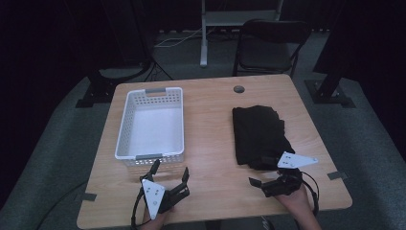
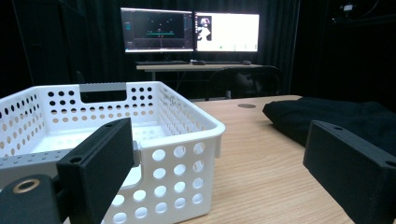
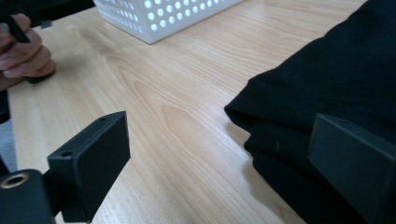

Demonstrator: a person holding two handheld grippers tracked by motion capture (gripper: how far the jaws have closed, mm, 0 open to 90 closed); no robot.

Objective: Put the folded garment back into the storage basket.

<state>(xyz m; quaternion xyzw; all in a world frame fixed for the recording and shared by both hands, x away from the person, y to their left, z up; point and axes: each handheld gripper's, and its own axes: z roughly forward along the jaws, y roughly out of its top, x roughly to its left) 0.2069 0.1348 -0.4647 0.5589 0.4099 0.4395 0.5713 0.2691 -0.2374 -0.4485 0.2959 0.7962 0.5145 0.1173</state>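
Note:
A white perforated basket (image 1: 151,124) stands empty on the left half of the wooden table (image 1: 210,143). A folded black cloth (image 1: 261,136) lies on the right half. My left gripper (image 1: 171,170) is open just in front of the basket's near wall (image 2: 173,172), a little to its right, with nothing between its jaws (image 2: 224,154). My right gripper (image 1: 264,175) is open at the cloth's near corner. In the right gripper view the cloth's edge (image 3: 280,140) lies between the jaws of that gripper (image 3: 219,154), and the right jaw hovers over the cloth.
A black folding chair (image 1: 270,43) stands behind the table. A round grommet (image 1: 239,89) sits near the far edge. Two lit monitors (image 2: 189,30) are on a desk beyond. A person's hand (image 3: 23,51) holds the left gripper near the front edge.

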